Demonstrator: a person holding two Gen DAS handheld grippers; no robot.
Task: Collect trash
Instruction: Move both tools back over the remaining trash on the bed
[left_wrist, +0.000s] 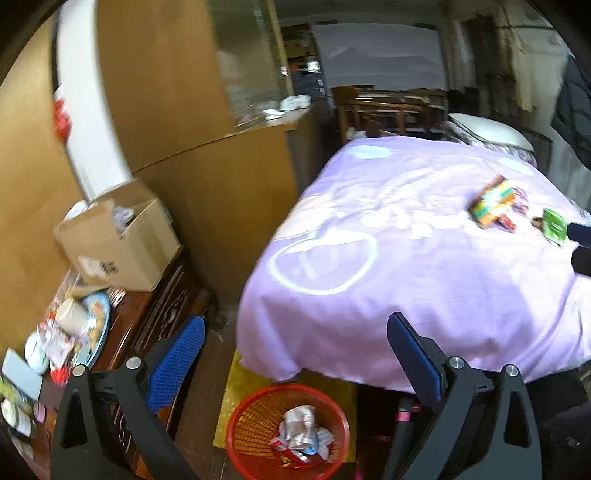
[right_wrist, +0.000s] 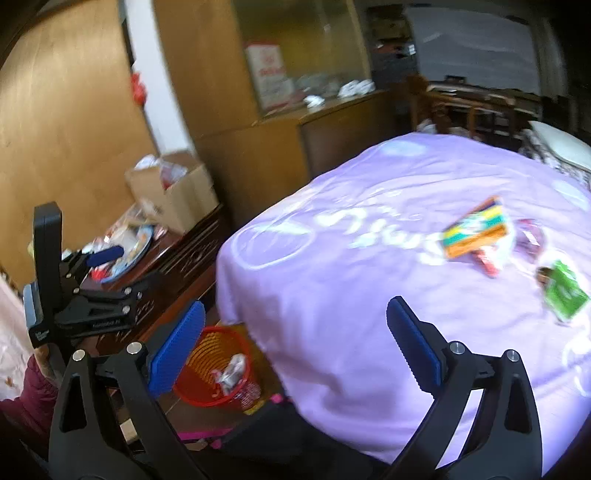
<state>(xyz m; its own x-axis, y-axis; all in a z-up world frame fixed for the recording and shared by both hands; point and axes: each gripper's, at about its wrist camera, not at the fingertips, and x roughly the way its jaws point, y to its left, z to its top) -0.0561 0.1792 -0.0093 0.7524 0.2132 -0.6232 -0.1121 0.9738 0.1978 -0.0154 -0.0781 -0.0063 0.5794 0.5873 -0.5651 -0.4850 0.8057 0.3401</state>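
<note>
1. The step in hand, as I judge it, is the reach for the next piece of trash; both grippers carry nothing, and several wrappers still lie on the lilac bed cover (right_wrist: 332, 295).

2. The left gripper (left_wrist: 295, 354) has its blue pads spread wide, with nothing between them; it hangs above the red basket (left_wrist: 236, 424), which sits at 6 o'clock in the left wrist view, on the floor at the foot corner of the bed.

3. The right gripper (right_wrist: 295, 339) is also wide and empty; it points over the bed, and the trash lies ahead of it at about 2 o'clock.

4. The trash on the cover is a small group: a yellow and orange packet (right_wrist: 476, 232), a small red wrapper (right_wrist: 487, 260) touching its lower edge, a purple wrapper (right_wrist: 532, 236) just beside it, and a green packet (right_wrist: 565, 293) a little apart, nearest to the right gripper.

5. The next move, I think, calls for the right gripper to go forward to the green packet and close on its edge; the packet lies flat on soft cloth, so the pads can pinch the cover too.

6. Containers: the red basket already holds crumpled white paper (left_wrist: 303, 424) and a red wrapper; an open cardboard box (left_wrist: 118, 243) stands on the dark wooden cabinet (left_wrist: 155, 314) at 9 o'clock, with pale crumpled things inside; what they are I cannot tell.
</note>
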